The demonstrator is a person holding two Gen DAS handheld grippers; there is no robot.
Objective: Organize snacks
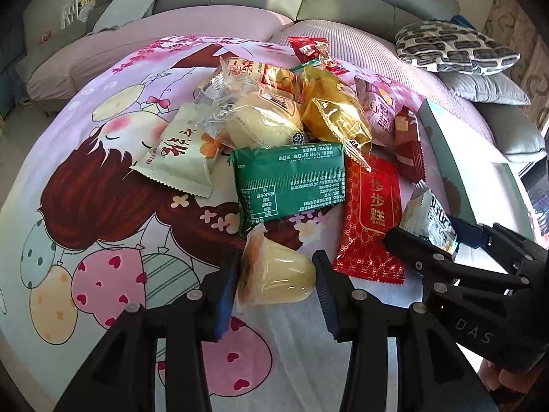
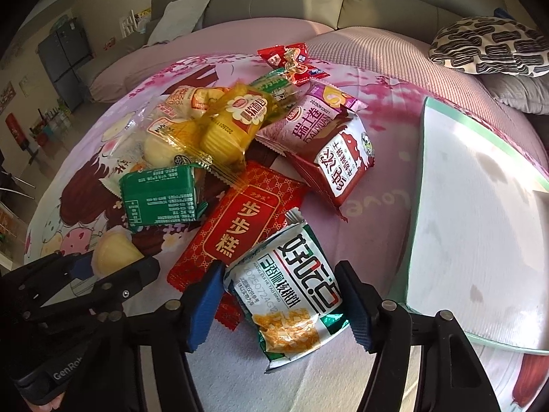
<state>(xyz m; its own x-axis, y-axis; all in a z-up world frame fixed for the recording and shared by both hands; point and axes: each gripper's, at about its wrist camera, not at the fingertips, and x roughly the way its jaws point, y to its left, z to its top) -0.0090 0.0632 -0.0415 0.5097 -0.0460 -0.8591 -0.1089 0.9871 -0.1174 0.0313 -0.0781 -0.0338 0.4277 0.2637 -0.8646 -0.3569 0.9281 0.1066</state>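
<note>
The snacks lie in one loose heap on a cartoon bed sheet (image 1: 103,178), and I take the green packet (image 1: 288,182) as the landmark. Just in front of it stands a pale jelly cup (image 1: 274,274), between the pads of the left gripper (image 1: 274,292); the jaws sit close on its sides, but I cannot tell if they press it. To the right of the green packet, past the red cake packet (image 2: 236,219), the right gripper (image 2: 278,305) is half open around a white walnut-cookie bag (image 2: 295,295), not clearly squeezing. Further right waits a white box (image 2: 480,240), probably the place for sorted snacks.
</note>
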